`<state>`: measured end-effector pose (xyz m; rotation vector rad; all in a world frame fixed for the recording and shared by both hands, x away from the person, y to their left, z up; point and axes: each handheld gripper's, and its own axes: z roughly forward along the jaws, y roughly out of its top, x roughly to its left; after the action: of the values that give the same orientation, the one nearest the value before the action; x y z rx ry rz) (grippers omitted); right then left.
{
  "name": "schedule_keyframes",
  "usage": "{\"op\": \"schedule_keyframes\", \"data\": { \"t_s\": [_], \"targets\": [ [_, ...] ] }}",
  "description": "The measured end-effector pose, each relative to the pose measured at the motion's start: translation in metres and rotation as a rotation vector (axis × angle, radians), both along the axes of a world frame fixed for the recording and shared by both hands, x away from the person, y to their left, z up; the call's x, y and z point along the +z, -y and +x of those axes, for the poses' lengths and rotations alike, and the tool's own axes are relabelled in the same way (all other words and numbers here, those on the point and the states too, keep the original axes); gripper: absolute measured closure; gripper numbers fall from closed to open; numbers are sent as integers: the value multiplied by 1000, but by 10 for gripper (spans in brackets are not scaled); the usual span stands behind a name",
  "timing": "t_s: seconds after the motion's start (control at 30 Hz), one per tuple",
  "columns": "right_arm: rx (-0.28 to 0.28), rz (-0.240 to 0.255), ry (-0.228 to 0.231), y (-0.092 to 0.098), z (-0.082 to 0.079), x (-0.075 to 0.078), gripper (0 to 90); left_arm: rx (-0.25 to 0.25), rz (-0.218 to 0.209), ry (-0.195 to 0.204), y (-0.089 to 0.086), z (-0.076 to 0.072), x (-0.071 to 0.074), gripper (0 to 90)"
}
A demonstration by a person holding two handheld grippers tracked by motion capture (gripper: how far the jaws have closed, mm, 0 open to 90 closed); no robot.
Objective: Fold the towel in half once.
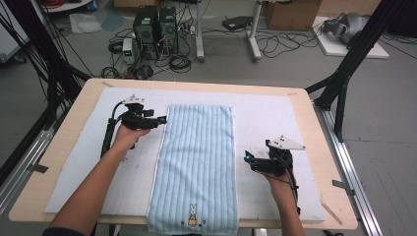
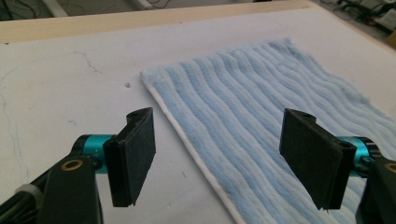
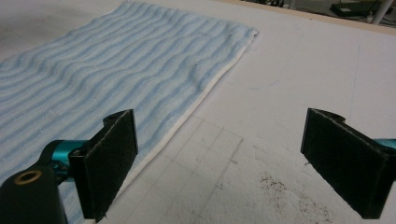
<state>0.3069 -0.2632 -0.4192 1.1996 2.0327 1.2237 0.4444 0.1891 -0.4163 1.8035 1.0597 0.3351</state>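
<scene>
Lying flat and lengthwise on the white mat [image 1: 74, 167], the blue striped towel [image 1: 196, 162] overhangs the table's near edge. Left gripper [image 1: 160, 119] hovers at its far left edge, jaws spread, empty. Right gripper [image 1: 247, 157] waits beside its right edge, jaws spread, empty.

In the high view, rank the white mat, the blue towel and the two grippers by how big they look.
1. White mat: largest, covering most of the tabletop.
2. Blue towel: a long strip lying on the mat.
3. Left gripper and right gripper: smallest; they look about alike, so I won't rank them.
</scene>
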Motion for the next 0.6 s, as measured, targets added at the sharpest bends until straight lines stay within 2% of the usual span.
{"op": "schedule_keyframes", "data": {
  "t_s": [0.07,0.2,0.37,0.47,0.6],
  "targets": [
    [-6,3,-4,0,0,0,101,-5,19,-23,6,8,-4,289],
    [-6,3,-4,1,1,-1,101,-1,59,-40,19,19,-13,311],
    [-10,10,-8,1,0,0,101,42,143,-56,30,26,-25,382],
    [-13,14,-9,2,0,-1,101,45,183,-70,33,28,-30,441],
    [-12,12,-13,1,0,-2,101,32,225,-48,34,27,-31,531]
  ]
}}
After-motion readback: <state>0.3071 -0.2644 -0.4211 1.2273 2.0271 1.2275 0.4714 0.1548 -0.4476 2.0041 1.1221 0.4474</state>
